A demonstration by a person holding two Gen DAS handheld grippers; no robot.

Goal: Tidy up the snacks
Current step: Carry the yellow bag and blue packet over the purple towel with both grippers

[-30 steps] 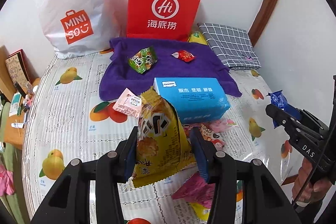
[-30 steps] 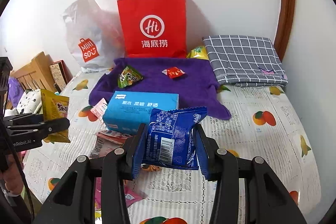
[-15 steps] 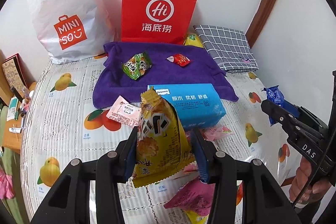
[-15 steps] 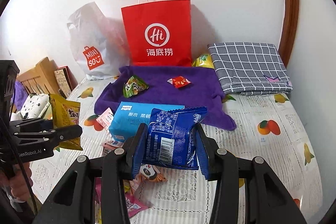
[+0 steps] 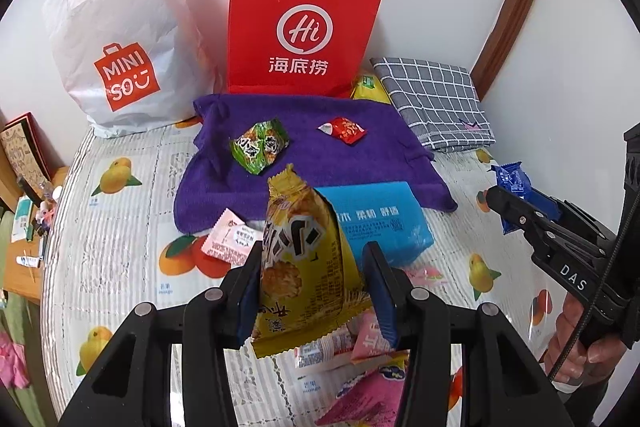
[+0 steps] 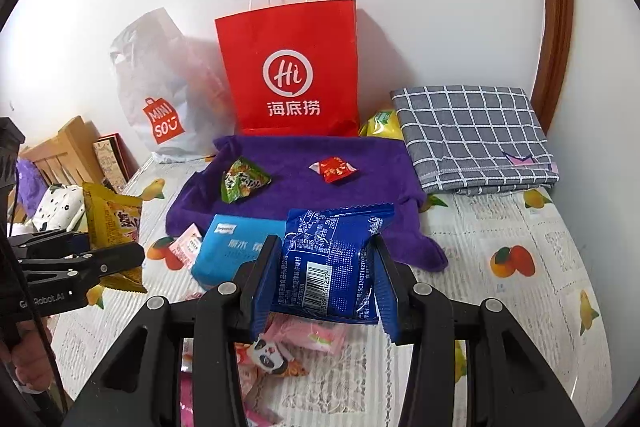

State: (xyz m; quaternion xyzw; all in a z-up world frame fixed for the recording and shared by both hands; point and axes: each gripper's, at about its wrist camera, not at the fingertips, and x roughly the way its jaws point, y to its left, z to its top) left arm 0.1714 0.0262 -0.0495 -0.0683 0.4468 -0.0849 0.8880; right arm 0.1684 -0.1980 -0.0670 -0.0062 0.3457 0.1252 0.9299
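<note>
My left gripper [image 5: 314, 289] is shut on a yellow snack packet [image 5: 304, 267], held upright above the table. In the right wrist view the same packet [image 6: 114, 227] hangs at the far left. My right gripper [image 6: 326, 285] is shut on a blue snack packet [image 6: 332, 259], also lifted; it shows at the right edge of the left wrist view [image 5: 516, 187]. A purple towel [image 5: 320, 151] lies ahead with a green packet [image 5: 260, 145] and a red packet [image 5: 344, 131] on it. Several pink packets [image 6: 316, 335] lie under the grippers.
A blue tissue pack [image 5: 380, 223] lies at the towel's near edge, a small pink sachet [image 5: 230, 239] to its left. A red paper bag [image 5: 300, 27] and a white plastic bag [image 5: 120, 39] stand against the wall. A folded grey checked cloth [image 5: 436, 99] lies at right.
Both grippers have moved forward toward the purple towel, each still holding its packet. The towel, the bags and the tissue pack look closer and lower in both views.
</note>
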